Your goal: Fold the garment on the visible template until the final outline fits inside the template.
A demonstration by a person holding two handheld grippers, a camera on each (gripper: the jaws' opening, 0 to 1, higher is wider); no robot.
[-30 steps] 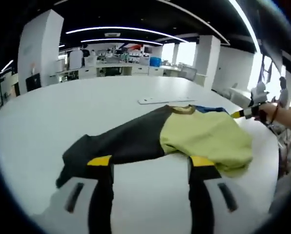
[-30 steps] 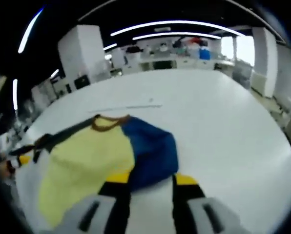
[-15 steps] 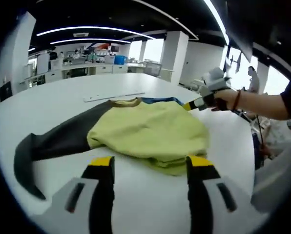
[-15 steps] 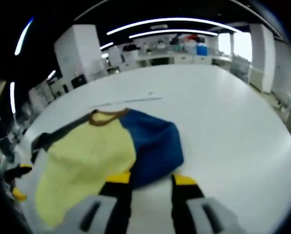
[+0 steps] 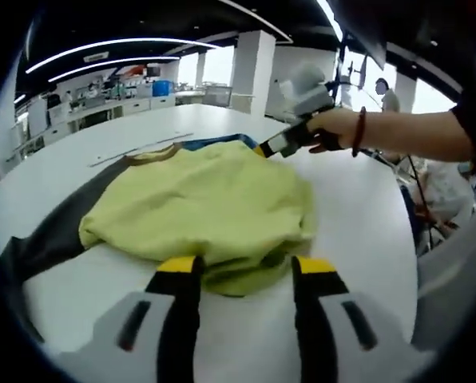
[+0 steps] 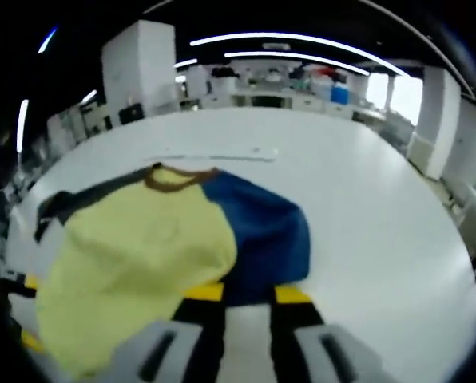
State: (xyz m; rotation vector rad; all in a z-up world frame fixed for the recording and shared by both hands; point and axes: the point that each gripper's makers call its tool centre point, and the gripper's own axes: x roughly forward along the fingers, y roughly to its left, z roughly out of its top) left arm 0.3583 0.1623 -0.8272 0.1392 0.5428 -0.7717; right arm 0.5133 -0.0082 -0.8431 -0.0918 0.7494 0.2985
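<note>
While the garment (image 5: 198,203) lies bunched on the table (image 6: 366,183), soft and limp, my left tool (image 5: 239,275) and right tool (image 6: 246,297) stand parted at its near hems, the best holds.

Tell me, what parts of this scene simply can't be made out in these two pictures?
- Left gripper view: the yellow front panel covers most of the blue fabric part; the dark sleeve is cut off by the edge.
- Right gripper view: motion blur softens everything, so whether the right gripper touches the blue fabric is unclear.
- Both views: no template outline is discernible on the white table.
</note>
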